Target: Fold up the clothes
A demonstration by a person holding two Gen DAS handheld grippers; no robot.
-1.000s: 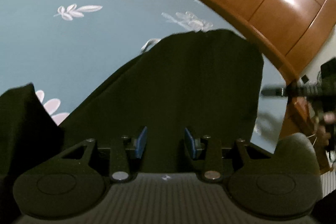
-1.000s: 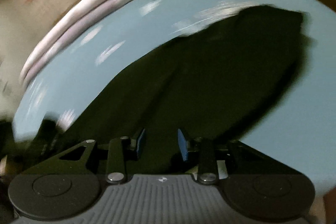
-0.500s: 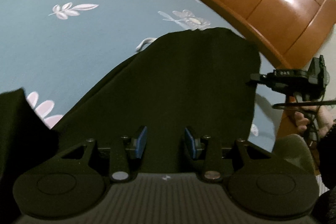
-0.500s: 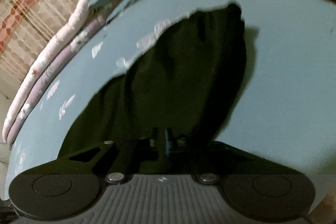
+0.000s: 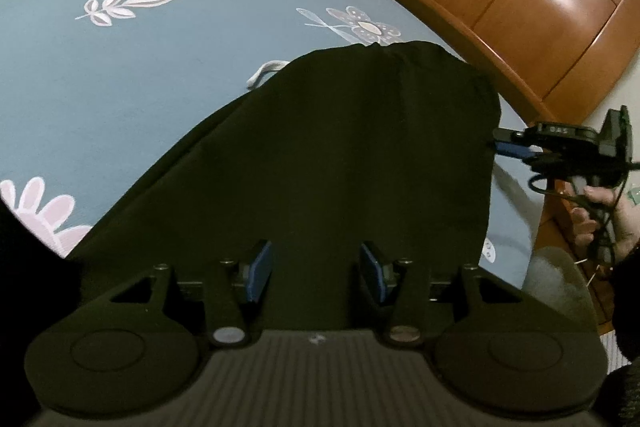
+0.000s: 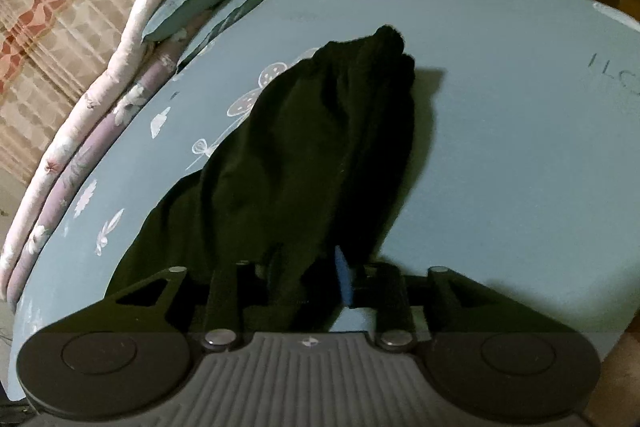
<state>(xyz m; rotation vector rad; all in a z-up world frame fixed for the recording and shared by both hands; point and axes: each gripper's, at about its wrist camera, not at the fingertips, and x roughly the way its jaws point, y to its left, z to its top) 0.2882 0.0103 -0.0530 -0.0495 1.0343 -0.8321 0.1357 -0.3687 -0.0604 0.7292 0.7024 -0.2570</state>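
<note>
The right hand-held gripper (image 6: 306,277), just reopened, is seen narrowly parted around the black garment (image 6: 320,147); the left hand-held gripper (image 5: 316,269) has been widened, releasing it.

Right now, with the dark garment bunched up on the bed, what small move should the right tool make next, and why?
Probably close the right tool on the dark garment: its jaws have just been opening, a ridge of cloth lies between them, one blue pad shows bare, and the garment lies rumpled on the bedsheet.
</note>
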